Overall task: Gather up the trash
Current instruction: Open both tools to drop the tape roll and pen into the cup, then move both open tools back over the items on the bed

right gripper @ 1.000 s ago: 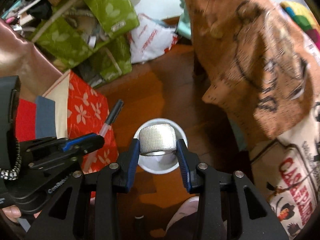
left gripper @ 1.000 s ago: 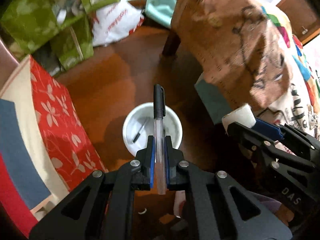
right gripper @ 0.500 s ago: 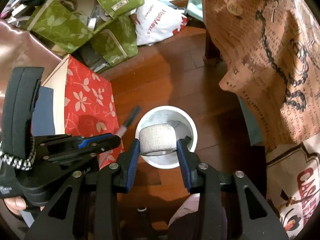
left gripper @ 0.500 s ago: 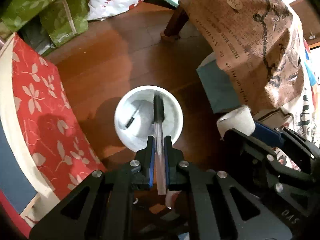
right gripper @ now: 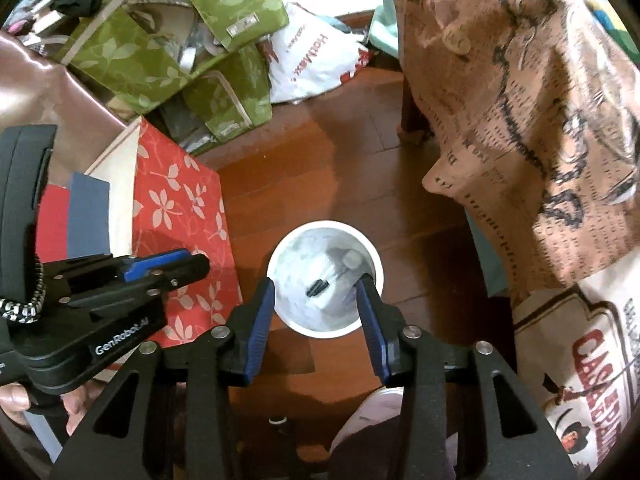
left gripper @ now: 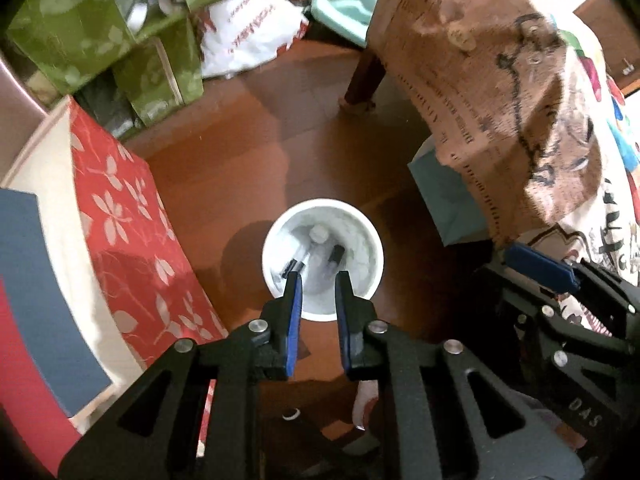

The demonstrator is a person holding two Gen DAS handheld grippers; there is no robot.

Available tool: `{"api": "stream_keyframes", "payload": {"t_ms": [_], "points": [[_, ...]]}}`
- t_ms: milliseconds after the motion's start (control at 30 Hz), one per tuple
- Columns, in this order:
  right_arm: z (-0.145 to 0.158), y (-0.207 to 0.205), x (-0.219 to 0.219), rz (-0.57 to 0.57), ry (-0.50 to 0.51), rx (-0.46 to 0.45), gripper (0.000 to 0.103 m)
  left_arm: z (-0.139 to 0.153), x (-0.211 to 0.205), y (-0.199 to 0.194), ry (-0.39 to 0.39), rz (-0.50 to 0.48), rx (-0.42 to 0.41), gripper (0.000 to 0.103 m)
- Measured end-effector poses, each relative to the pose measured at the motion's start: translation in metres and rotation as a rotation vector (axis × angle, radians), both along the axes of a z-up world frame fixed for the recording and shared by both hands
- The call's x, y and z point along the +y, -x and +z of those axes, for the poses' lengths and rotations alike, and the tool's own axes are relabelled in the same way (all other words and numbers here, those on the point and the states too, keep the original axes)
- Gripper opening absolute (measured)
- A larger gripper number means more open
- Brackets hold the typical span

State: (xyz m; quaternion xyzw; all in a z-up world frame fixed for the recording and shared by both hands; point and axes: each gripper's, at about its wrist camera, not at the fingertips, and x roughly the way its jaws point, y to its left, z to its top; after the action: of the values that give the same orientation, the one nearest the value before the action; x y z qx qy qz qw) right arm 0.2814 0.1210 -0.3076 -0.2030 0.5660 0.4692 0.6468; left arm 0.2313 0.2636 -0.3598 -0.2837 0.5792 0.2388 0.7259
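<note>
Now that my left gripper (left gripper: pixel 317 280) has spread and dropped the clear black-capped pen (left gripper: pixel 335 255) and my right gripper (right gripper: pixel 316 287) gapes without its white tape roll (right gripper: pixel 351 259), both lie inside the round white plastic bin (left gripper: pixel 376 280); that trash is collected.

White bin (left gripper: pixel 376 248), red flowered box (left gripper: pixel 132 232), leaf-print green bags (right gripper: pixel 140 52), blue-padded jaws.

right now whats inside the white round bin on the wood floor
Inside the white round bin: a small pale tape roll and two black-capped clear pens. The left gripper hides the bin's near part.
</note>
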Motion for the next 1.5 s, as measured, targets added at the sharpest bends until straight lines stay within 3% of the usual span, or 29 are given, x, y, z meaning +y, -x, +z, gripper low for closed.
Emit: {"api": "stream_keyframes", "payload": {"t_ms": [433,867,1167,1400,1500], "points": [[0.102,0.006,-0.045,-0.074,-0.165,-0.178,0.039,0.125,-0.035,0.013,-0.184,-0.048,-0.219,0.014],[0.218,0.003,-0.141,-0.233,-0.380,-0.389,0.039,0.254,-0.114,0.014,-0.345,-0.155,-0.475,0.014],[0.256,-0.015,-0.229,-0.376,-0.443,-0.504,0.039,0.297,-0.196,-0.023,-0.394,-0.299,-0.582,0.025],[0.266,-0.044,-0.297,-0.505,-0.407,-0.571,0.039,0.308,-0.261,-0.073,-0.372,-0.427,-0.622,0.029],[0.268,-0.056,-0.323,-0.563,-0.398,-0.578,0.039,0.310,-0.285,-0.092,-0.367,-0.475,-0.631,0.036]]}}
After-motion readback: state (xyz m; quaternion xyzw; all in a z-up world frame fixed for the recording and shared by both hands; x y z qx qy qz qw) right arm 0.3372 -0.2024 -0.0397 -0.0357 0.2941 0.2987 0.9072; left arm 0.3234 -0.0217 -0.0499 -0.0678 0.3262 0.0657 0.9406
